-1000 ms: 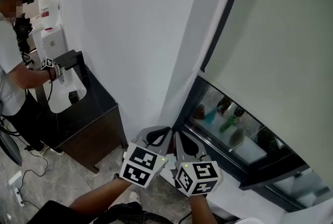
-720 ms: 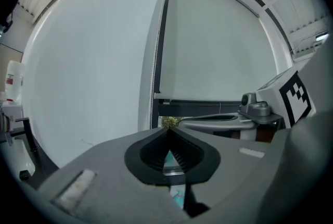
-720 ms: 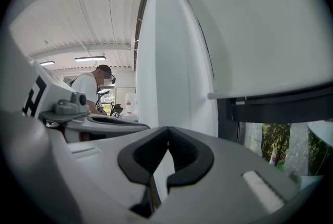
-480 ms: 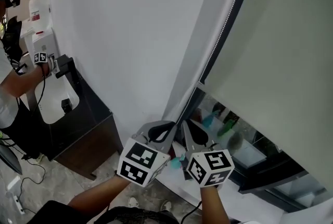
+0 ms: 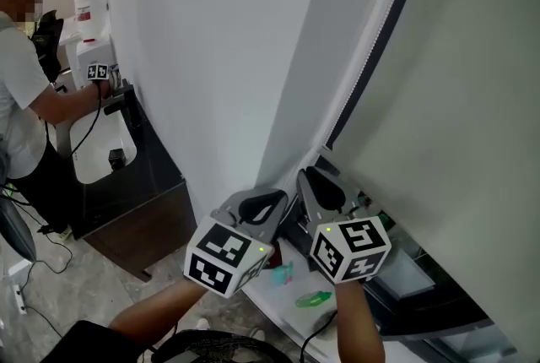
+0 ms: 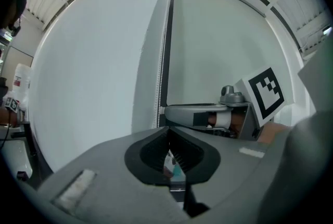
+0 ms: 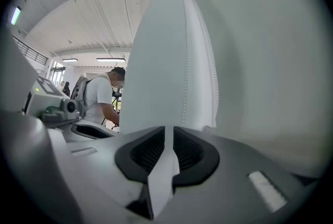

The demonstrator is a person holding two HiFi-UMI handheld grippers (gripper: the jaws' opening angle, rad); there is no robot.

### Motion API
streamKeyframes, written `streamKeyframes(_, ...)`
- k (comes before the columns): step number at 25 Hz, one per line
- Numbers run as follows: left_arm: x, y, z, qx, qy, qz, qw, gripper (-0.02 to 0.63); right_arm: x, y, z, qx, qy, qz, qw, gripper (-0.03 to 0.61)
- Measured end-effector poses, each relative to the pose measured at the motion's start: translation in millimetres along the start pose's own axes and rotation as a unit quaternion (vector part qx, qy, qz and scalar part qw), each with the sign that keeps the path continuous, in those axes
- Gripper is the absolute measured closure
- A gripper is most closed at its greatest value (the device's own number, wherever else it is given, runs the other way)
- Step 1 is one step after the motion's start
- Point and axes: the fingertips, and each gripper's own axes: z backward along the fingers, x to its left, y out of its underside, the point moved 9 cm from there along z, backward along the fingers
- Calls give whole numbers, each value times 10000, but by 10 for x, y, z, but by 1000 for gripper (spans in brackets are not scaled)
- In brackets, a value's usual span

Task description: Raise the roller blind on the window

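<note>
The pale roller blind [image 5: 456,100] hangs over the window at the right, and its white bead chain [image 5: 371,40] runs down the dark frame beside it. My two grippers sit side by side below, both pointing at the frame's lower corner. The left gripper [image 5: 278,201] is shut with its pads together; in its own view [image 6: 167,130] the bead chain [image 6: 158,82] runs down just beyond the tips. The right gripper [image 5: 305,177] has its jaws drawn together, and in its own view [image 7: 165,133] only a thin white slit shows between the pads. I see nothing held in either gripper.
A white wall [image 5: 211,57] fills the left of the frame. On the sill below the grippers lie a teal thing [image 5: 281,273] and a green thing [image 5: 314,299]. At the far left a person [image 5: 25,83] works at a dark counter [image 5: 143,201] with a white basin.
Both grippers have risen and moved in toward the window frame and the chain, the right one further. Their jaws look the same as before.
</note>
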Motion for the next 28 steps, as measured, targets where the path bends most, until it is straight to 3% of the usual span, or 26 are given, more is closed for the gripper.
streamKeyframes(10,-58,-28,-77,-63,-568,-62,9983,609,-283,-113,-288,20,-825,35,9966,497)
streamKeyframes(16,-70,-148,39,-197,-764,-69,9969,609,-238,-195,-321,-53,-1235,121,9923,516)
streamKeyframes(22,-4,-207,130,-274,-934,-172,9951,609,-228,-167,-378,-111,-1416,315,9894,526)
streamKeyframes(28,-19,-235,105,-250,-847,-193,9959,609,-257,-133,-407,-127,-1553,517,9864,526)
